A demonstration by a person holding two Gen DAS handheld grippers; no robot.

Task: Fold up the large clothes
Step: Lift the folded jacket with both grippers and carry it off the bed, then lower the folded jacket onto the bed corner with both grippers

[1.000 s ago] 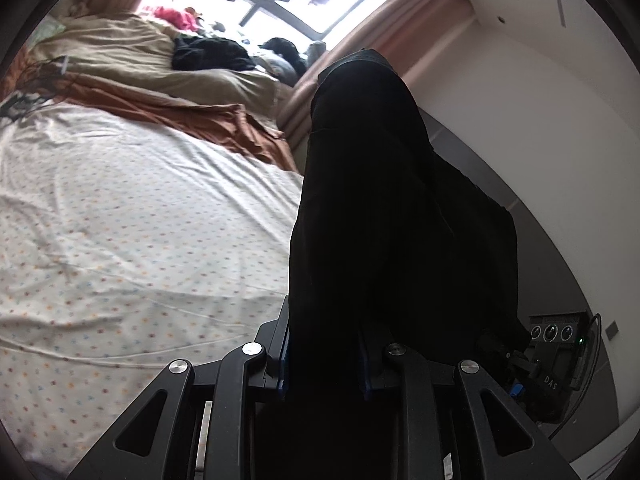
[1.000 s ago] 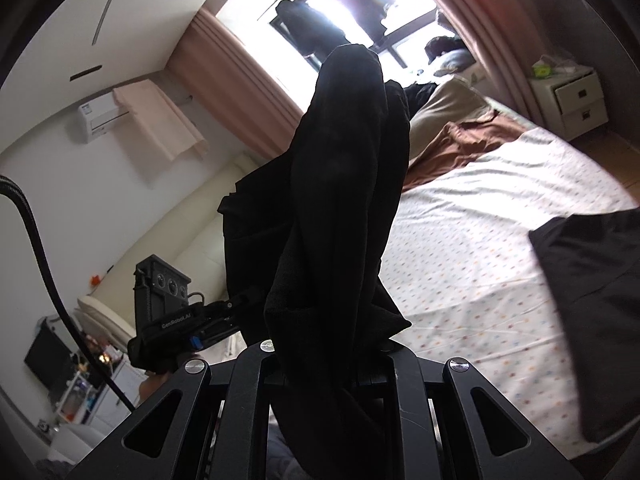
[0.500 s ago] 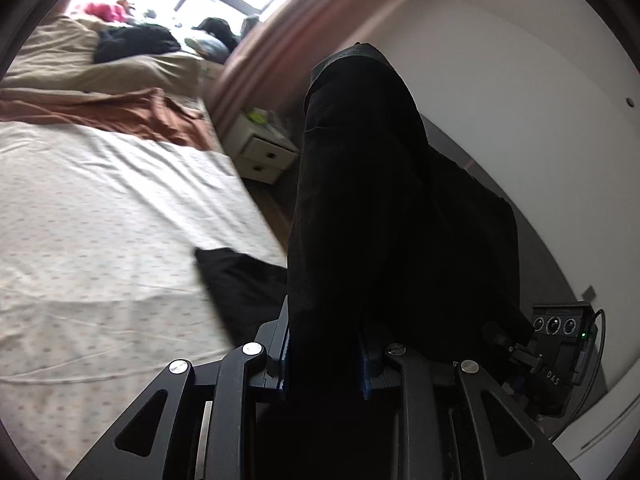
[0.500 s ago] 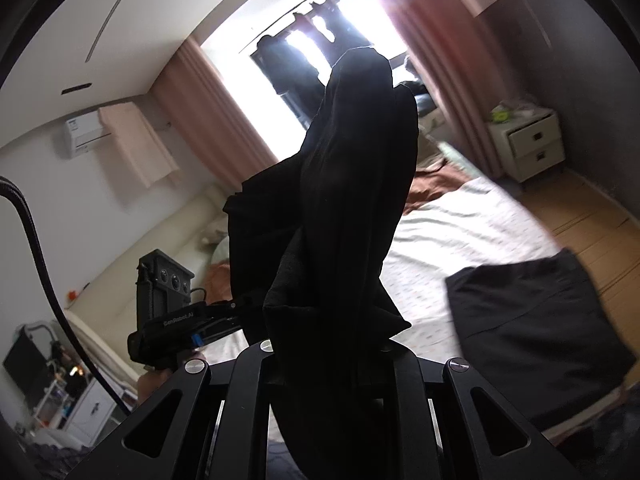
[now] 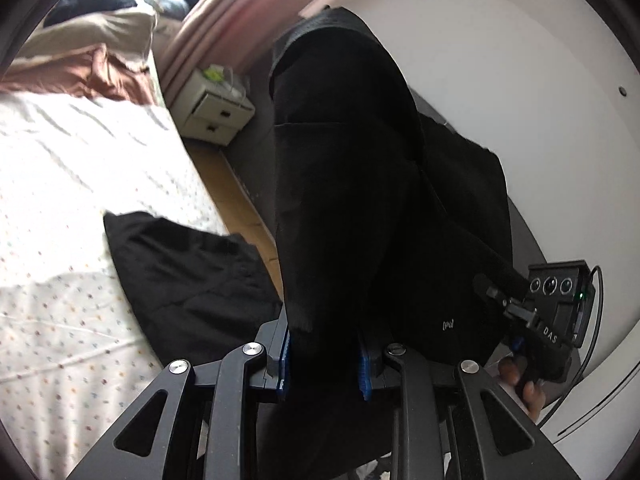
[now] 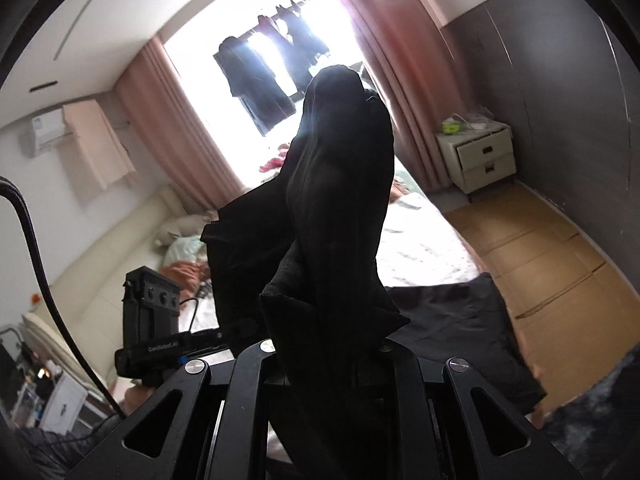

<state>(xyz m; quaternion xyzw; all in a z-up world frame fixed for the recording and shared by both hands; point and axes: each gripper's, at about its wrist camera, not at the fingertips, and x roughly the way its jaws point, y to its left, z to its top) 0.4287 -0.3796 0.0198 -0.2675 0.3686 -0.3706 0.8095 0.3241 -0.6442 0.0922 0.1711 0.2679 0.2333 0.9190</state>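
Slippage is the main worry: the left gripper (image 5: 324, 354) and right gripper (image 6: 328, 354) each clamp a bunched fold of the black garment (image 5: 352, 184), held aloft between them, its lower part trailing over the bed (image 5: 72, 184) corner (thick wads pinch unevenly), so one edge may drop.

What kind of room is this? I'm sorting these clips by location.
Most likely a bedroom in a home. A bed with a dotted sheet fills one side, a white two-drawer nightstand stands by pink curtains, and clothes hang at the bright window.
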